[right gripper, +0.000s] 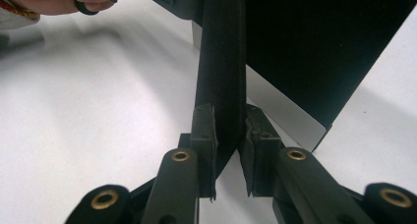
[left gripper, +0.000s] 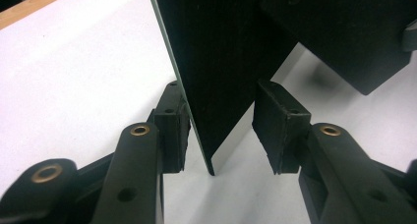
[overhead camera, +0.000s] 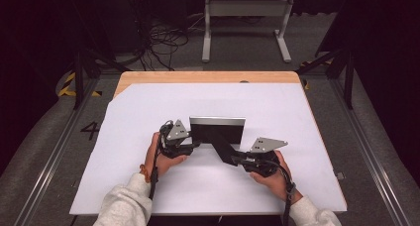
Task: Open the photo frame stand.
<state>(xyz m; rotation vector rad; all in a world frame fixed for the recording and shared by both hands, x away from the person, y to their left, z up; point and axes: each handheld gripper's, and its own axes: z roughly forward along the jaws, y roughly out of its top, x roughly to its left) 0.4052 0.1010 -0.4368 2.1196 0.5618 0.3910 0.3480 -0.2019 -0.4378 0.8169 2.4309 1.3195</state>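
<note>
Bracing the upright black photo frame (overhead camera: pixel 216 132) at mid-table: left gripper (left gripper: pixel 221 130) straddling its edge, jaws spread, only one pad touching. Pinching the fold-out back stand (right gripper: pixel 220 86) firmly with right gripper (right gripper: pixel 227 150), swinging slowly, avoiding tipping.

The picture frame (overhead camera: pixel 217 130) stands up on the table (overhead camera: pixel 124 186), near the middle and a bit to the near side. It is a flat black board with a thin silver edge along its top. Its black back faces the near side. A black stand flap (overhead camera: pixel 224 149) sticks out from the back. The flap slants down to the right and toward the near side. In the left gripper view, the board (left gripper: pixel 216 62) rises straight up, and its bottom corner touches the white table. In the right gripper view, the flap (right gripper: pixel 220 62) is seen edge-on as a thin dark strip, with the board (right gripper: pixel 314 42) behind it.
</note>
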